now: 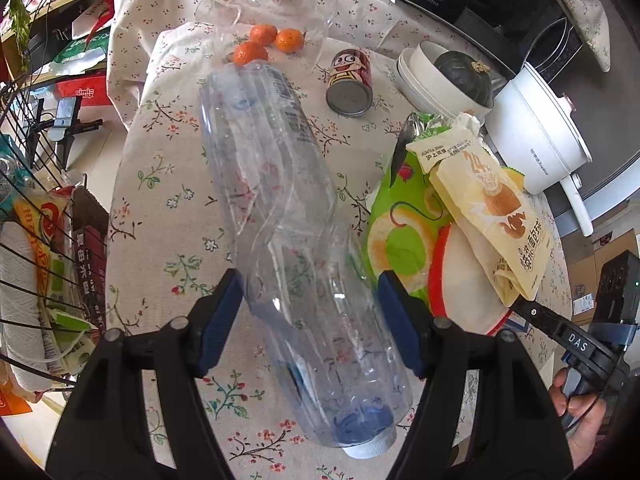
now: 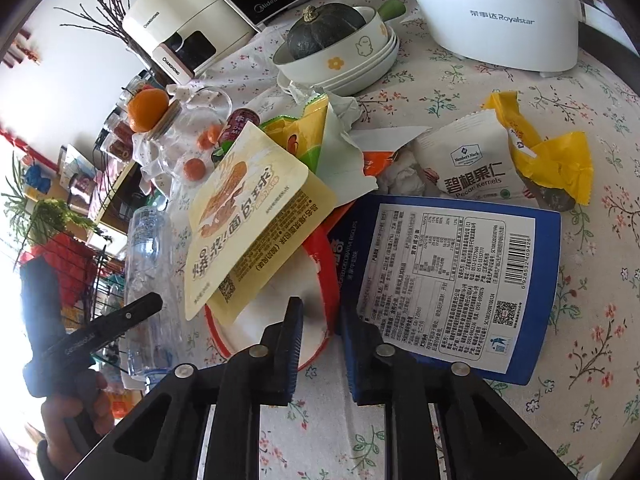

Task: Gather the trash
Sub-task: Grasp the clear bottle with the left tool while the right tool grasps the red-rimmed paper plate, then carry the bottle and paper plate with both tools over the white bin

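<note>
Clear plastic bottle (image 1: 296,220), empty and crumpled, lying lengthwise on the floral tablecloth (image 1: 168,184), white cap (image 1: 370,446) toward the camera; flanked by the left gripper (image 1: 311,316), jaws apart, blue pads on either side of the bottle body, left pad touching or nearly so, right pad just beside it, no firm clamp visible. Just right of the bottle, a heap of wrappers: green fruit-print bag (image 1: 400,220), cream bread-ball pouch (image 2: 256,224) lying across a red-rimmed white lid (image 2: 280,312); blue biscuit box (image 2: 452,280) face-down with label and barcode up, touching the lid's edge. Right gripper (image 2: 320,344) low over the lid's rim, jaws narrowly apart, left pad on the lid, right pad against the box's near edge; grip on either cannot be told. Beyond the box, a white pecan-kernel bag (image 2: 464,164) and a yellow wrapper (image 2: 548,160), crumpled tissue between. Farther back, a red can (image 1: 352,80) on its side, three tangerines (image 1: 264,42), a glass jar (image 1: 280,4), stacked bowls with a dark squash (image 2: 324,30), and a white cooker (image 2: 492,12).
</note>
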Available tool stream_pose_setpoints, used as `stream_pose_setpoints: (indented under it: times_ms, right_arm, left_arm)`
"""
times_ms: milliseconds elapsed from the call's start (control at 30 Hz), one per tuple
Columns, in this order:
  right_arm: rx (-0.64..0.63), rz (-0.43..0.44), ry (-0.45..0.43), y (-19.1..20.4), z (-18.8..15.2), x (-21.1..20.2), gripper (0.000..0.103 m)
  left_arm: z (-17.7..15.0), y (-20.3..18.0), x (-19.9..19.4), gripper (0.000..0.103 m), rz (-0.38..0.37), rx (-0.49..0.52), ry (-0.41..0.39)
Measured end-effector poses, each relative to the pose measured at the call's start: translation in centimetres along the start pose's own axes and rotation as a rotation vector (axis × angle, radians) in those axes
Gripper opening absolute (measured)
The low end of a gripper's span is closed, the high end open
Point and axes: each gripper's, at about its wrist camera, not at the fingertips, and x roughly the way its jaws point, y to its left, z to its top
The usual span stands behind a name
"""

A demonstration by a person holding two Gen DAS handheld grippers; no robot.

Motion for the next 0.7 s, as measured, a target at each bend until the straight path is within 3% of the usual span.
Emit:
stream_pose_setpoints:
  times_ms: [333, 700]
  right_arm:
    - [-0.045, -0.100, -0.088, 2.3, -0.8, -5.2, 0.008]
    - [-0.029, -0.256, -0.151, -0.9, -4.1, -11.9, 0.008]
  left_arm:
    - [-1.1, 0.3, -3.3, 0.070, -0.055, 0.056, -0.052]
    - [-2.7, -1.2, -6.3, 0.070, -0.113, 0.126, -0.100]
